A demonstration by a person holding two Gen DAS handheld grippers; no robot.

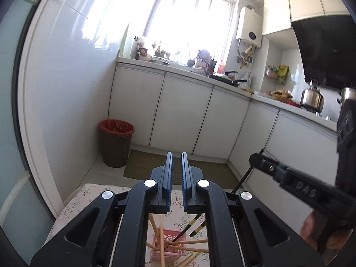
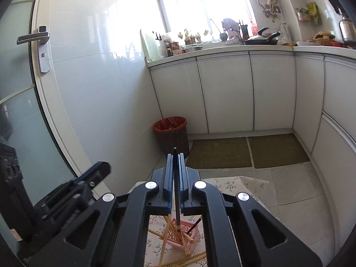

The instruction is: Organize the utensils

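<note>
Item: dark chopstick (image 2: 176,191), pinched between the pads of the right gripper (image 2: 175,155); jaws drawn in tight on the shaft, its top end showing just past the fingertips. Long axis: runs along the fingers, lower end pointing down toward the pink basket (image 2: 184,233), which sits on the floral tablecloth (image 2: 224,185) directly below and slightly forward of the tool. The tip appears to hang just above the basket's rim; contact cannot be told. Basket contents: several pale wooden chopsticks (image 2: 169,224) leaning at angles, some lying over the cloth beside it, plus a dark one already inside. Left gripper (image 1: 177,155): jaws narrowly parted, nothing between them, held above the same basket (image 1: 168,248). Nearer hand: the right, being loaded and aligned. Judged next move: lower the chopstick along its own axis into the basket, then let go.
</note>
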